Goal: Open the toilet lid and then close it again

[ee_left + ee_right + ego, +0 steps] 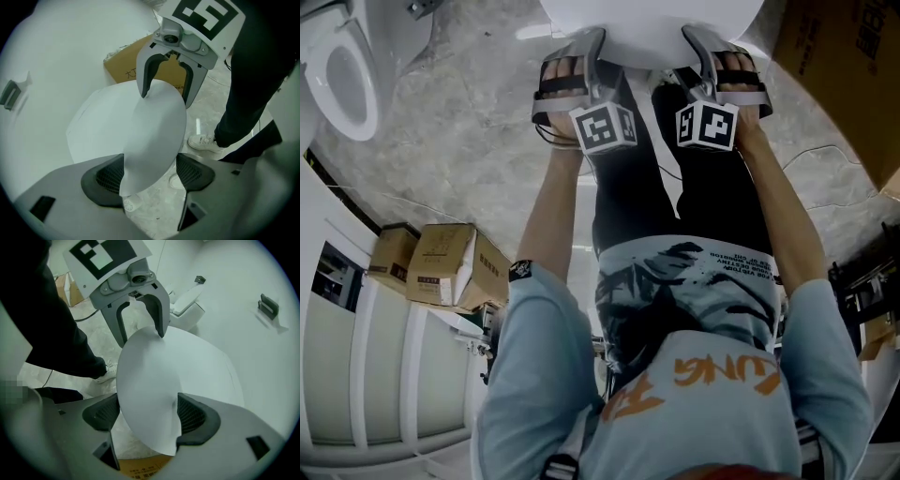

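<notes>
Straddling: left gripper (150,174) and right gripper (146,416) fingers, spread apart, bracket the near rim of the toilet lid (652,28).
Long axis: near to far.

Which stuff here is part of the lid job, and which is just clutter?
Job: toilet lid; left gripper and right gripper, both open astride its edge.
Clutter: second toilet; small cardboard boxes; large carton.

Pale blue T-shirt (534,375) with orange lettering, black trousers (623,178), white shoe (206,142).
</notes>
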Action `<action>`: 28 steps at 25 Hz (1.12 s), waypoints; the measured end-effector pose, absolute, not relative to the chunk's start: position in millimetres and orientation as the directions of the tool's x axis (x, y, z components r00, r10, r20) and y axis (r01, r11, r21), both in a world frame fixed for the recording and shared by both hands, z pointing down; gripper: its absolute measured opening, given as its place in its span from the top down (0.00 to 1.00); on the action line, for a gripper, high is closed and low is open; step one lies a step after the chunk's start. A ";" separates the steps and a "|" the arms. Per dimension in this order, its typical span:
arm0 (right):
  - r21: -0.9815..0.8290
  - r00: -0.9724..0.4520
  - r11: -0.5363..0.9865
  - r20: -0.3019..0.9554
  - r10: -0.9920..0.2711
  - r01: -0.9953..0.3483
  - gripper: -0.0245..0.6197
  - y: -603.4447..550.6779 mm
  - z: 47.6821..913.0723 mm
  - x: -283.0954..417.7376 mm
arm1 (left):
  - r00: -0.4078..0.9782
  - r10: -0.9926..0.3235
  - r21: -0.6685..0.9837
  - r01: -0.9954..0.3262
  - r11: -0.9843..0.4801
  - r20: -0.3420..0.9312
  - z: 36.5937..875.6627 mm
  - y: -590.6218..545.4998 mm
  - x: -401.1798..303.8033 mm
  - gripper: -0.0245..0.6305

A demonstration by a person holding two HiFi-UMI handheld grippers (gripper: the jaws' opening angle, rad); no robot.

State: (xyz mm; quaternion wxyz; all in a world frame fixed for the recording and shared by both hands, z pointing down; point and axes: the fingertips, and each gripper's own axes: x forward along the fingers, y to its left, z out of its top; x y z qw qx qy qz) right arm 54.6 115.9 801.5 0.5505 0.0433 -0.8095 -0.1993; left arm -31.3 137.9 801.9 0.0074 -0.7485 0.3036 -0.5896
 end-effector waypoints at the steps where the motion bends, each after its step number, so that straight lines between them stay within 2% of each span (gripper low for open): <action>1: 0.373 -0.385 0.914 0.876 -0.291 0.158 0.35 116.6 801.0 53.8 | 0.121 -0.462 -0.371 -0.436 -0.820 0.879 802.8 138.3 -30.6 0.42; 12: 0.377 -0.411 0.918 0.862 -0.298 0.126 0.36 114.8 757.7 53.4 | 0.141 -0.513 -0.454 -0.311 -0.835 0.847 775.4 136.6 -31.9 0.42; 21: 0.356 -0.440 0.934 0.842 -0.313 0.015 0.33 107.2 699.8 59.4 | 0.076 -0.504 -0.464 -0.292 -0.836 0.860 726.1 133.6 -26.5 0.42; 28: 0.359 -0.495 0.929 0.793 -0.355 -0.091 0.33 96.3 634.0 62.3 | 0.082 -0.507 -0.460 -0.314 -0.830 0.858 664.0 130.6 -28.9 0.48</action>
